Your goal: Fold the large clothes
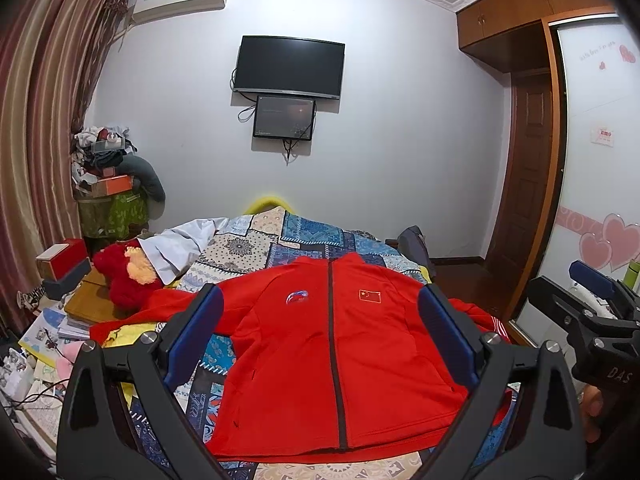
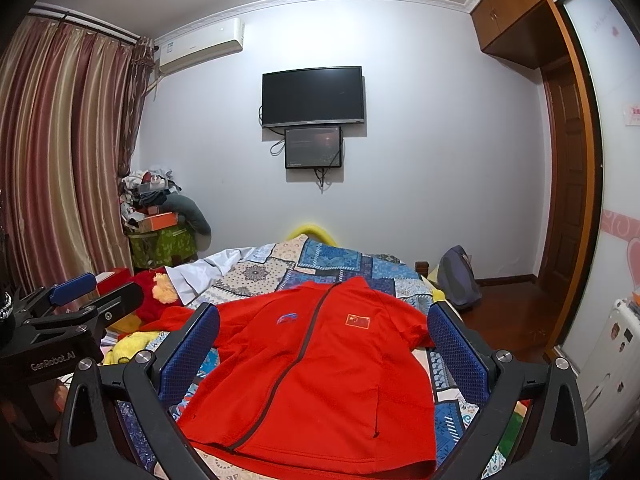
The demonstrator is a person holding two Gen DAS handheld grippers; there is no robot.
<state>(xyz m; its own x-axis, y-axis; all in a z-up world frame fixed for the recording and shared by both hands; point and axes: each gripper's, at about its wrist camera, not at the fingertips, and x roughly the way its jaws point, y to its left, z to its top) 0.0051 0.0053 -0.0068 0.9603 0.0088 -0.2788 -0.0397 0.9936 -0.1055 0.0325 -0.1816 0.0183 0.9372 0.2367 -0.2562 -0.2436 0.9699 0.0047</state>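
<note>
Red jacket [image 1: 332,360] lies flat and front-up on the patterned bedspread [image 1: 280,236], zipped closed, collar toward the far wall, hem at the near edge of the bed. Its 2 sleeves spread out to left and right. The left gripper [image 1: 320,336] hovers above the jacket's lower half with its blue pads spread wide, holding nothing. The right gripper [image 2: 324,348] hangs likewise over the garment, its fingers [image 2: 188,356] fully apart and empty. A red plush toy [image 1: 124,276] sits at the left of the bed, near the left sleeve.
</note>
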